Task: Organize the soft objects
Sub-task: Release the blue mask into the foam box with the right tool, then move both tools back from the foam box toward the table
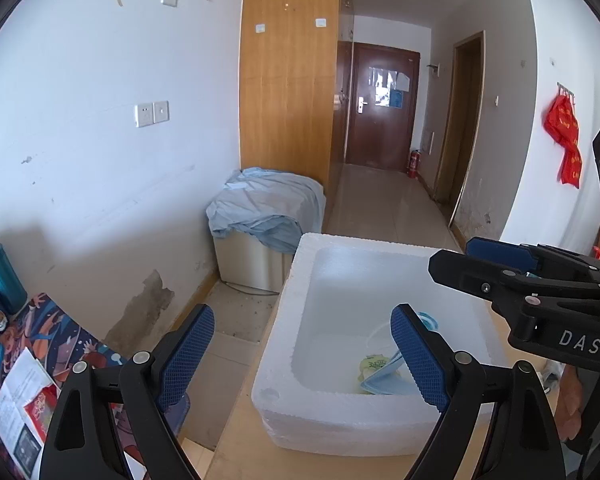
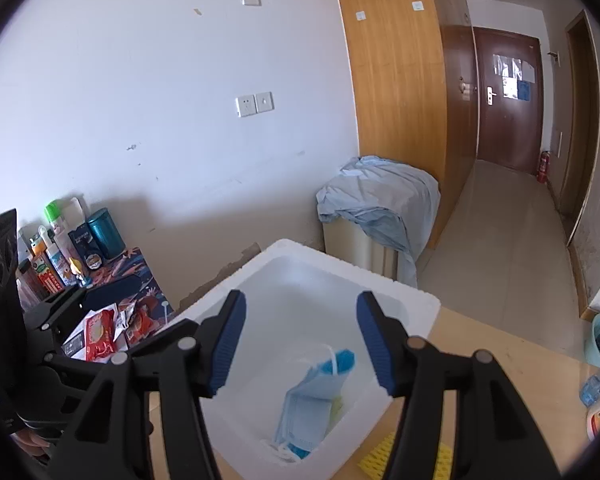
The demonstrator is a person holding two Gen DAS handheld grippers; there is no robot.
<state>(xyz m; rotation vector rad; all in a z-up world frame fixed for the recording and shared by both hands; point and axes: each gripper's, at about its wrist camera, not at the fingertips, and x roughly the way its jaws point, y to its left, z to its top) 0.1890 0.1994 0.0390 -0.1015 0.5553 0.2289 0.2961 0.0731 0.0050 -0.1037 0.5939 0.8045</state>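
Note:
A white foam box (image 1: 340, 424) (image 2: 400, 292) stands on a wooden table. Light blue face masks (image 2: 312, 396) (image 1: 384, 380) with white ear loops lie loose on its floor, beside a yellow-green packet (image 1: 374, 364). My right gripper (image 2: 302, 298) (image 1: 456, 254) hangs over the box, open, with nothing between its blue pads; the masks lie well below them. My left gripper (image 1: 303, 314) is open and empty over the box's left rim, one finger outside the box and one over its inside. Its black body (image 2: 60, 304) shows at the left of the right wrist view.
A low cabinet draped in a pale blue sheet (image 1: 268, 208) stands behind the box. Left of it, a patterned mat (image 2: 140, 276) carries bottles, a teal tin (image 1: 2, 276) and red snack packets (image 2: 98, 336). A yellow mesh pad (image 2: 376, 456) and a water bottle (image 2: 598, 380) lie on the table.

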